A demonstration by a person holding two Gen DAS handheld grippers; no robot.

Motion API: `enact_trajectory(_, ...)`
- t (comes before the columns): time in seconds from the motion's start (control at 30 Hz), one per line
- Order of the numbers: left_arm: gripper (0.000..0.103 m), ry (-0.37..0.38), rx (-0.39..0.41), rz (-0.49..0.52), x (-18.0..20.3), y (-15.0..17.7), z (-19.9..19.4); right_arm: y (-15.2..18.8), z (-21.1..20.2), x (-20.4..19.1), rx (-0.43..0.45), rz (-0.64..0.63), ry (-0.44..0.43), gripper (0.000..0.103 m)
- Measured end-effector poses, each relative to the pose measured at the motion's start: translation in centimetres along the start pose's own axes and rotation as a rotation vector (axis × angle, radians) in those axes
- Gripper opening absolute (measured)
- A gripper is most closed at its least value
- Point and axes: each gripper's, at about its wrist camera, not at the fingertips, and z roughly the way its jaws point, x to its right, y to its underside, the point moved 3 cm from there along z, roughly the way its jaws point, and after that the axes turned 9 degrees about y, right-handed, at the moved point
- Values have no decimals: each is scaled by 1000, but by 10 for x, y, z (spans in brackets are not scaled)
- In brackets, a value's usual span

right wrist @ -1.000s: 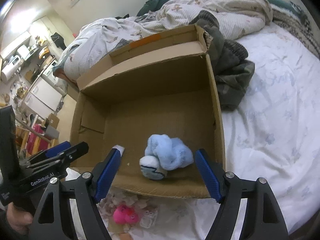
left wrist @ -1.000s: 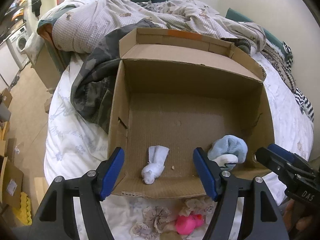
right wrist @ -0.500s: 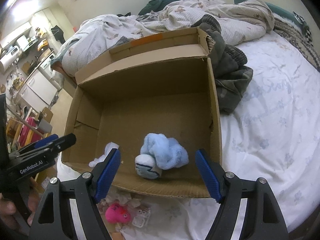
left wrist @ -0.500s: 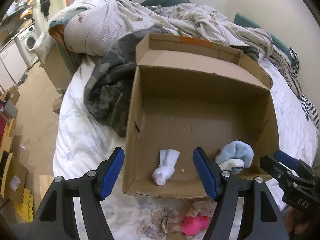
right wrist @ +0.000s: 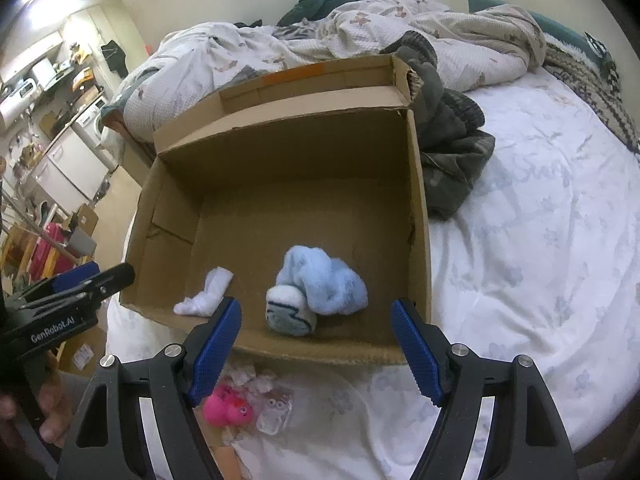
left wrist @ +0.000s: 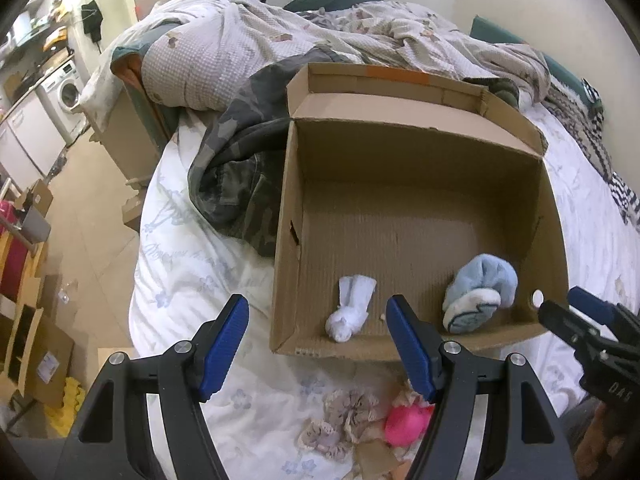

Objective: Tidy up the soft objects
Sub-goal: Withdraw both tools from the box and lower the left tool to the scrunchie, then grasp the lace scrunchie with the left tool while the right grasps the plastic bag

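Observation:
An open cardboard box (left wrist: 416, 148) (right wrist: 280, 128) lies on the bed. Inside it near the front are a white rolled sock (left wrist: 350, 314) (right wrist: 204, 294) and a fluffy light-blue sock bundle (left wrist: 480, 292) (right wrist: 316, 290). In front of the box lie a pink plush toy (left wrist: 406, 426) (right wrist: 228, 404), a beige frilly cloth (left wrist: 340, 424) and a small clear item (right wrist: 274, 416). My left gripper (left wrist: 318, 346) is open and empty, above the box's front left corner. My right gripper (right wrist: 316, 344) is open and empty, over the box's front edge.
A camouflage garment (left wrist: 236, 176) (right wrist: 452, 152) lies against the box's far side. A rumpled duvet (left wrist: 248, 40) covers the head of the bed. The white floral sheet (right wrist: 520, 260) spreads right of the box. Floor with cartons (left wrist: 36, 352) lies left of the bed.
Both grippers have pulled back and up from the box, the left one also drifting left. The socks stay in the box. Both grippers remain open.

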Motion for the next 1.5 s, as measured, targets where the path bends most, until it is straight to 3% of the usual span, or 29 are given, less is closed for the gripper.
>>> enact_trajectory(0.3,69,-25,-75,-76,-22,28,0,18,-11,6,-34,-19,13,82)
enact_trajectory(0.53,69,-35,-137,-145,-45,49,2,42,-3,14,-163,77,-53,82)
enact_trajectory(0.67,69,3,-238,-160,-47,65,15,55,13,18,-256,127,-42,82)
enact_trajectory(0.83,60,82,-365,-206,-42,82,42,58,19,17,-276,118,-27,82)
enact_trajectory(1.0,60,91,-466,-184,-28,97,78,60,22,15,-283,110,-21,82)
enact_trajectory(1.2,60,75,-504,-94,-6,98,103,61,26,14,-289,105,-9,82)
enact_trajectory(1.27,51,66,-495,-64,0,97,103,63,28,14,-293,101,-6,82)
enact_trajectory(1.33,14,109,-479,-45,8,92,100,64,32,12,-300,100,-8,82)
enact_trajectory(1.37,11,135,-471,-40,11,90,97,64,33,12,-305,100,-14,82)
enact_trajectory(1.47,11,108,-427,-21,11,83,86,68,40,5,-338,98,-71,82)
enact_trajectory(1.5,11,111,-416,-35,8,80,83,70,43,1,-359,91,-96,77)
